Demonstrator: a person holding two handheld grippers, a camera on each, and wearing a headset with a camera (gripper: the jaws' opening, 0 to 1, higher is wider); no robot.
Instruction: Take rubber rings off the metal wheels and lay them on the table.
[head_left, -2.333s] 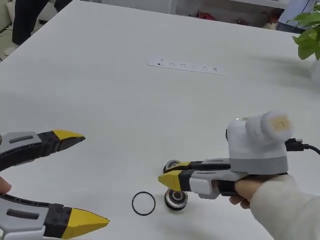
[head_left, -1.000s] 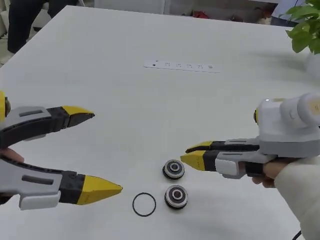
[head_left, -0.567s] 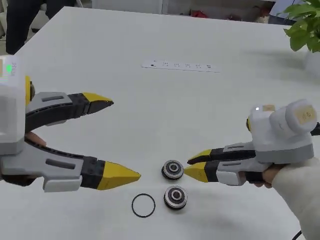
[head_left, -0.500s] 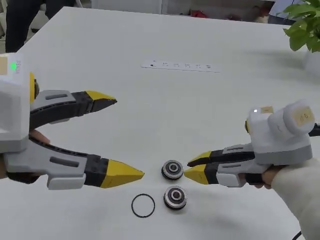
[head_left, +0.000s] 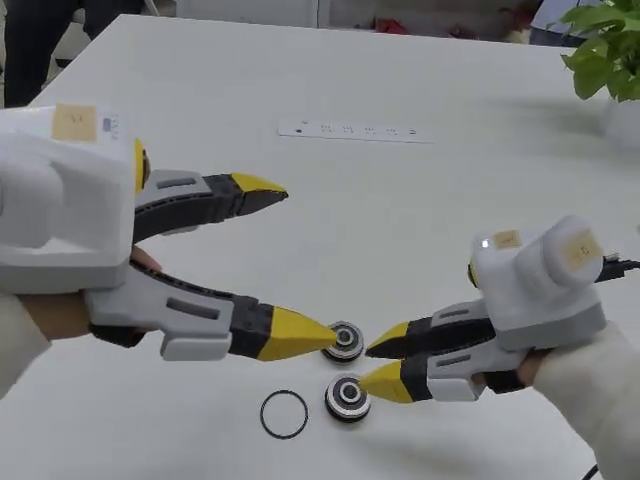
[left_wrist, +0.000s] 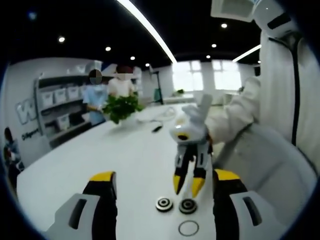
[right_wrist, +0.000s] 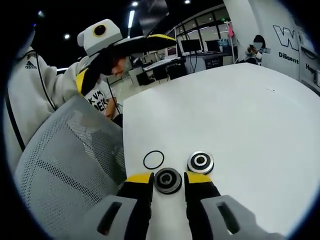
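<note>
Black and thin, a loose rubber ring (head_left: 283, 413) lies flat on the white bench (head_left: 200, 90) toward its near edge, apart from both wheels. Just to its right stands the nearer wheel (head_left: 347, 398), flat on the bench. The right gripper (head_left: 364, 366) reaches in from the right edge with its jaws narrowly parted. In the right gripper view this wheel sits between the two yellow tips, though whether they touch it I cannot tell. The farther wheel (head_left: 345, 340) lies just beyond the nearer one and close beside it. The left gripper (head_left: 307, 265) comes in from the left edge with its jaws spread wide and holding nothing, and its lower tip is just beside the farther wheel. Well beyond them, near the middle of the bench, a white power strip (head_left: 345, 130) lies flat. A green plant (head_left: 605, 45) stands at the far right corner.
</note>
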